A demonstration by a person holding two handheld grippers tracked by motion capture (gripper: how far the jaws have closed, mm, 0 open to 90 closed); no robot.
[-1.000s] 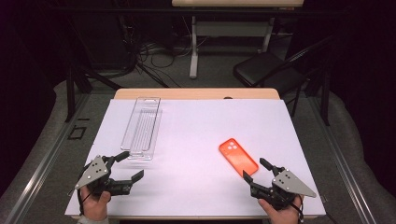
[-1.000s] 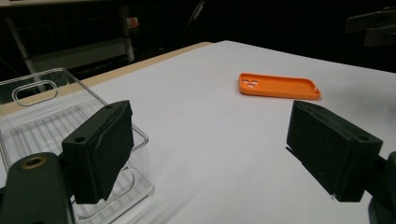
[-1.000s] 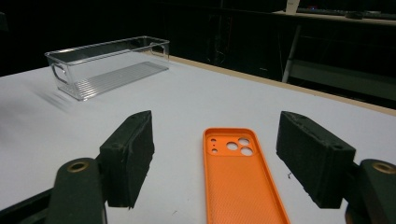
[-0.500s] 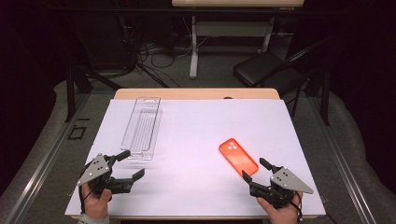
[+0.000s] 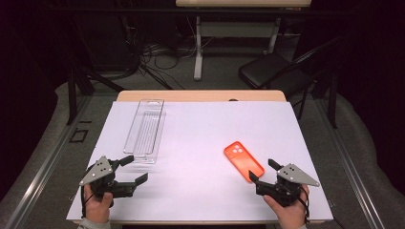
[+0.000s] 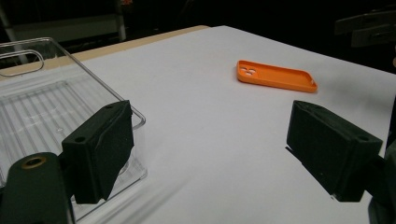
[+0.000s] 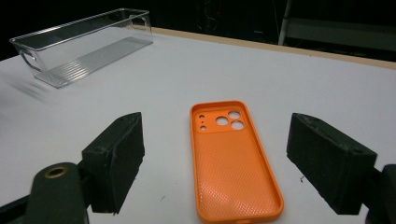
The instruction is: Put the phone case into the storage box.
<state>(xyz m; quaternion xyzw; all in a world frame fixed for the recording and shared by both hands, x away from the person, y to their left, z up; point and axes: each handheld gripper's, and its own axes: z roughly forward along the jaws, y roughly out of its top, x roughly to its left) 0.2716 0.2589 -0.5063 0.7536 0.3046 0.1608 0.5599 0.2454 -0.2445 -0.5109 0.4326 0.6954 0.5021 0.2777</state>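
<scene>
The orange phone case [image 5: 243,161] lies flat, open side up, on the white table [image 5: 200,143], right of centre and near the front edge. The right gripper [image 5: 260,172] sits just behind it, its jaws wide and just opening further, with nothing gripped. At near left, the left gripper [image 5: 134,169] gapes wide beside the clear tray [image 5: 144,131].

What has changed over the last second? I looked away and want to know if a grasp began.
No grasp yet. The right gripper has just been opening its jaws wider, lined up on the orange phone case, its pads clear of it. The left gripper, the case and the clear tray stayed as they were.
</scene>
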